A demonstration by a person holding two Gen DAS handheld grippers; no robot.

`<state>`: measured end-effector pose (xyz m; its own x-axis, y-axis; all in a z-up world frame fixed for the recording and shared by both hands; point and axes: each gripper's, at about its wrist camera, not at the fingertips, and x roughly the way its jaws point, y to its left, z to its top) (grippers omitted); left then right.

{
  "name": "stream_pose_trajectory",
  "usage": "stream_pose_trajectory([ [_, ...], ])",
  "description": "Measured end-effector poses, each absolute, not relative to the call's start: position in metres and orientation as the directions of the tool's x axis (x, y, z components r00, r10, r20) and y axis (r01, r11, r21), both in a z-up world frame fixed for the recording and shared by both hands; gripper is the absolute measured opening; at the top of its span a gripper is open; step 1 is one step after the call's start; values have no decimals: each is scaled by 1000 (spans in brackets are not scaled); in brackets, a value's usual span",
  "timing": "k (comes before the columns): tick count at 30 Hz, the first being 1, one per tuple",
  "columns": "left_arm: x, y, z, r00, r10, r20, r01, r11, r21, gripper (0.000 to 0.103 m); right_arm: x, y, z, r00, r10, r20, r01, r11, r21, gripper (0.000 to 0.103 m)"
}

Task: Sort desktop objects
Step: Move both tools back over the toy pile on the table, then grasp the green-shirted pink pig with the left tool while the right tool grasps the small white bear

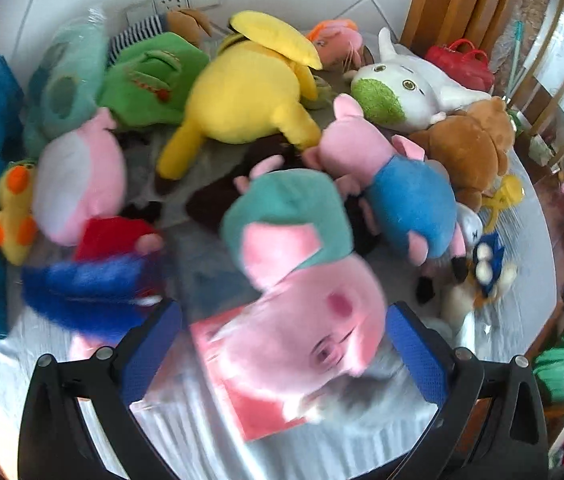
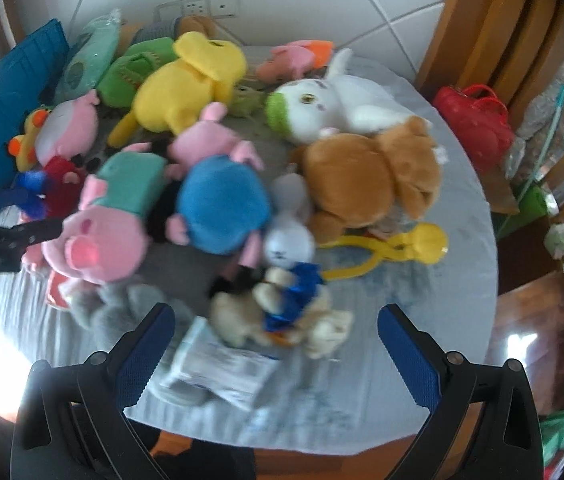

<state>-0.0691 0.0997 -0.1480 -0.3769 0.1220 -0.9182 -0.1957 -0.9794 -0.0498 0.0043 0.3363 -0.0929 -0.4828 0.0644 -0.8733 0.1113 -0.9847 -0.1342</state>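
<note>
Up close, both tools hang spread apart over a surface heaped with soft toys.

From its own camera the left tool (image 1: 282,344) shows parted blue pads with the pink pig in the teal top (image 1: 301,280) lying between them, head nearest, whether touching is unclear from blur; only this view shows the pink card (image 1: 242,392) under it. The right tool (image 2: 276,344), equally wide, holds nothing; its view alone shows the crumpled white packet (image 2: 222,368), the beige toy with blue cloth (image 2: 282,304) and yellow tongs (image 2: 401,244) beside the brown bear (image 2: 369,176).
</note>
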Motion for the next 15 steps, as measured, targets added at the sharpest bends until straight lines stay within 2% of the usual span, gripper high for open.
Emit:
stream_pose_trajectory([
  [12,-118,133,-224,-227,-4,-974,-108,-994,29,103,6,395,-105,-437,72,-896,86,-989,-122,103],
  [13,-118,132,-225,-223,5,-975,-96,-995,16,90,6,397,-106,-432,74,-899,85,-989,-122,102],
  [15,-117,131,-221,-232,22,-973,-83,-997,-3,79,7,401,-109,-422,74,-903,83,-989,-120,102],
])
